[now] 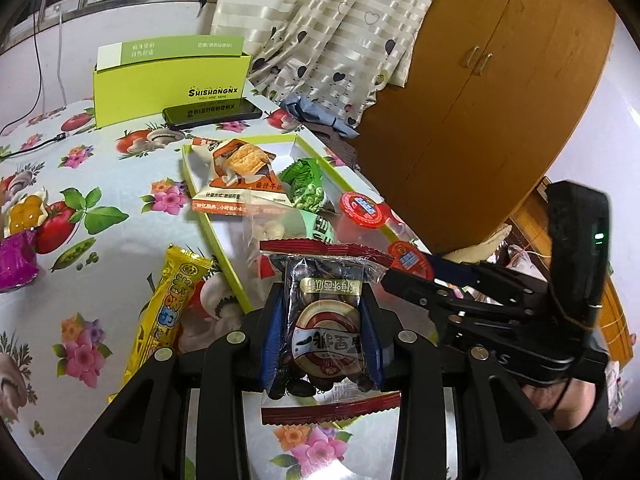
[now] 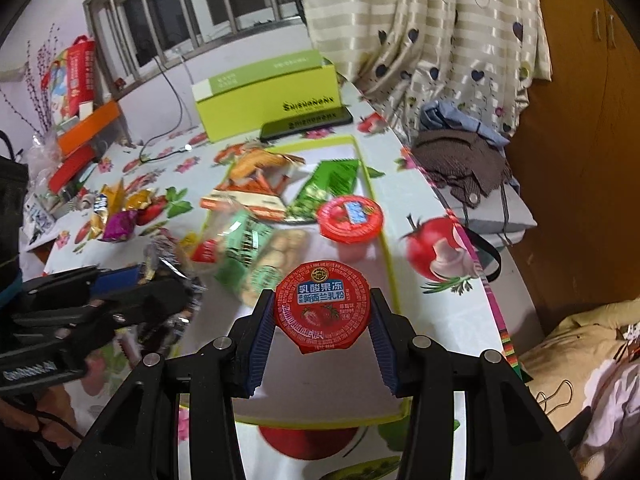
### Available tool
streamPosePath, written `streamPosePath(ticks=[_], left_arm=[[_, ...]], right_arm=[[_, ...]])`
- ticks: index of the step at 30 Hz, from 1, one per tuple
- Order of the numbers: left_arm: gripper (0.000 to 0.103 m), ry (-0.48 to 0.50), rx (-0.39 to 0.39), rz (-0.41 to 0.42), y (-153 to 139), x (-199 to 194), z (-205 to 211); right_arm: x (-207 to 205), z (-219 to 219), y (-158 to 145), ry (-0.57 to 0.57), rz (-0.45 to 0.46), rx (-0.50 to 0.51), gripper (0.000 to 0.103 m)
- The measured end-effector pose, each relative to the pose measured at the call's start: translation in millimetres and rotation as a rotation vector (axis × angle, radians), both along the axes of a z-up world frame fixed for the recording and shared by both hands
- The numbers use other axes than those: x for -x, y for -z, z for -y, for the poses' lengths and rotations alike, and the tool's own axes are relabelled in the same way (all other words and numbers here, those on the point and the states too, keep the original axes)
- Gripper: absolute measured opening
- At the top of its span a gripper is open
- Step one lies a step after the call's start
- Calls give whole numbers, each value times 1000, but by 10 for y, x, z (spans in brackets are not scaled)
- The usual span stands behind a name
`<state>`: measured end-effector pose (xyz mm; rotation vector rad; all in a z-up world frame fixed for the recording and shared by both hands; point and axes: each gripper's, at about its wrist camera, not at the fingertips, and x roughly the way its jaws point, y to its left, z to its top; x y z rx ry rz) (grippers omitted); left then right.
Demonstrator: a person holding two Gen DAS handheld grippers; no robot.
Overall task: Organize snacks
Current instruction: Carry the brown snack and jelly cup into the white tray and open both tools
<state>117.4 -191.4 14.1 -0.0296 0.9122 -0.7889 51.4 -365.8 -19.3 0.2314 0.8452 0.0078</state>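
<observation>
In the left wrist view, the left gripper fingers clamped a dark seed packet above the floral surface, beside the green-rimmed tray; a wooden wardrobe stood behind. In the right wrist view, the right gripper fingers gripped a red jelly cup over the tray; curtains hung beyond.
</observation>
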Motion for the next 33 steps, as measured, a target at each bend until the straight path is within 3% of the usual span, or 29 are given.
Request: streamPosePath(ticks=[17, 22, 28, 33], left_arm=[[36, -9, 21, -21, 36, -153, 22], [36, 6, 17, -34, 54, -133, 83], [36, 38, -1, -49, 96, -139, 209], [36, 70, -34, -92, 229, -171, 332]], right_arm=[[-847, 27, 82, -91, 26, 50, 43], [-706, 97, 80, -99, 11, 17, 45], [-301, 149, -6, -101, 40, -15, 57], [-109, 108, -41, -95, 38, -5, 57]])
